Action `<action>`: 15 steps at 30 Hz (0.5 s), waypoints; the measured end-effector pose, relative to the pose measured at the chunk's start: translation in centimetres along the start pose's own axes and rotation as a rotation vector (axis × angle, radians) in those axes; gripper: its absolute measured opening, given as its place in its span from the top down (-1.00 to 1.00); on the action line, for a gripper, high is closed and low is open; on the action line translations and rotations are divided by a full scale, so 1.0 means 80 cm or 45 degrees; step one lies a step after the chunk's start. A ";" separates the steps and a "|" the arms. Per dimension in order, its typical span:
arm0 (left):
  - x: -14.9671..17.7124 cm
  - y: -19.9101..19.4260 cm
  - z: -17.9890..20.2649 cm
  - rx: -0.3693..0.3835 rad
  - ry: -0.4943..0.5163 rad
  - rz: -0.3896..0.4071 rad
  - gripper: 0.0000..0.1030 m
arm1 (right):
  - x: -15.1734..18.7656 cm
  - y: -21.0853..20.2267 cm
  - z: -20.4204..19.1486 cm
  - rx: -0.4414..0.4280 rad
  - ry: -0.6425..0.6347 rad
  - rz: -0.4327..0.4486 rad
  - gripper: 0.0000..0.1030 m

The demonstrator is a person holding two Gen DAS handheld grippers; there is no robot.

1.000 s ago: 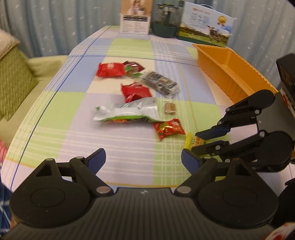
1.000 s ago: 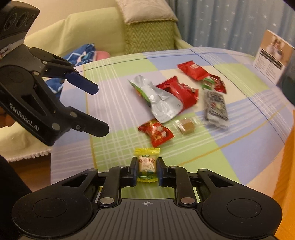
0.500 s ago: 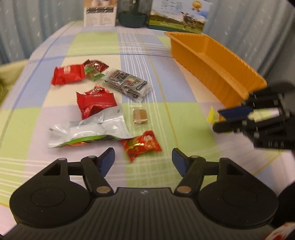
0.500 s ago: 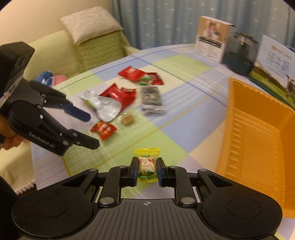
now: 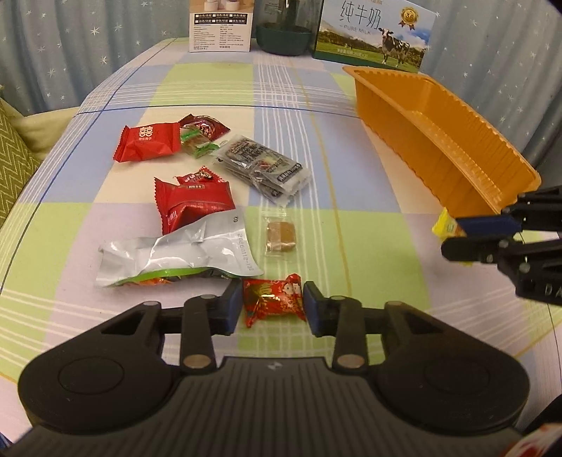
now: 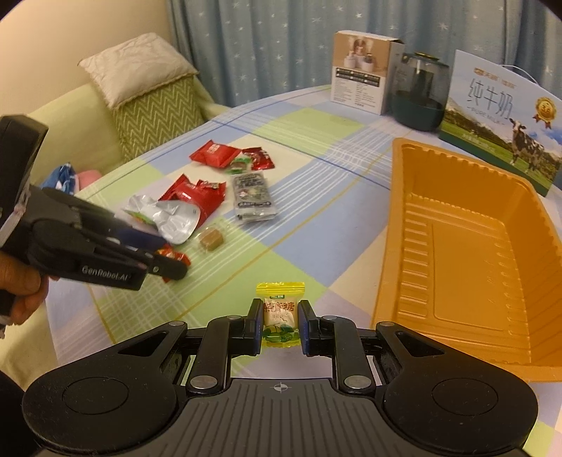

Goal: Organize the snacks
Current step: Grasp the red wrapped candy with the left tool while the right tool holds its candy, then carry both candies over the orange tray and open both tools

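Observation:
A red candy (image 5: 270, 298) lies on the checked tablecloth between the pads of my left gripper (image 5: 273, 302). Its jaws are closing and the pads touch the wrapper's two ends. From the right wrist view the left gripper (image 6: 172, 256) points down at that candy (image 6: 174, 256). My right gripper (image 6: 280, 325) is shut on a yellow candy (image 6: 279, 313), held above the table just left of the orange tray (image 6: 397, 211). The left wrist view shows the right gripper (image 5: 453, 235) and the yellow candy (image 5: 443, 226) beside the tray's near corner (image 5: 491, 197).
More snacks lie in the middle: a silver pouch (image 5: 182, 253), two red packs (image 5: 193, 200) (image 5: 145, 140), a grey pack (image 5: 263, 168), a brown cube candy (image 5: 280, 233). At the far edge stand a milk box (image 5: 372, 31), a white box (image 5: 219, 24), a dark jar (image 5: 284, 31). A sofa (image 6: 140, 81) is left.
My left gripper moved forward and down over the red candy and its jaws narrowed around it. The right gripper swung the yellow candy away from the snacks to beside the orange tray.

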State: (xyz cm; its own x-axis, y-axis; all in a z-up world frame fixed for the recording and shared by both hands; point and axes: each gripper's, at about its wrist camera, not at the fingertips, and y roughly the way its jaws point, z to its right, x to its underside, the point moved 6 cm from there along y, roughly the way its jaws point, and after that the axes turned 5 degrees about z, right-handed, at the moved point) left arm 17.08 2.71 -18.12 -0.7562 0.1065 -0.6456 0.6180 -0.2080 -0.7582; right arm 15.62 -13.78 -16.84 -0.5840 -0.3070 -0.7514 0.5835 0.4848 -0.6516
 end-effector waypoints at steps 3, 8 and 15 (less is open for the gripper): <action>0.003 -0.005 0.004 0.011 0.017 -0.009 0.41 | 0.000 -0.007 0.004 0.015 0.028 0.011 0.60; -0.001 -0.019 0.015 0.029 0.028 0.003 0.41 | -0.005 -0.024 0.009 0.038 0.067 0.045 0.60; -0.046 -0.047 0.057 0.097 0.053 0.091 0.41 | -0.027 -0.067 0.043 0.140 0.154 0.162 0.60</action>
State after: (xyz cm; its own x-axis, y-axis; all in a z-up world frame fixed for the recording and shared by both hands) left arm 16.57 -1.33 -12.50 -0.7000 0.1290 -0.7024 0.6509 -0.2894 -0.7018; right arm 15.69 -18.49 -12.11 -0.5611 -0.1451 -0.8149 0.7111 0.4194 -0.5643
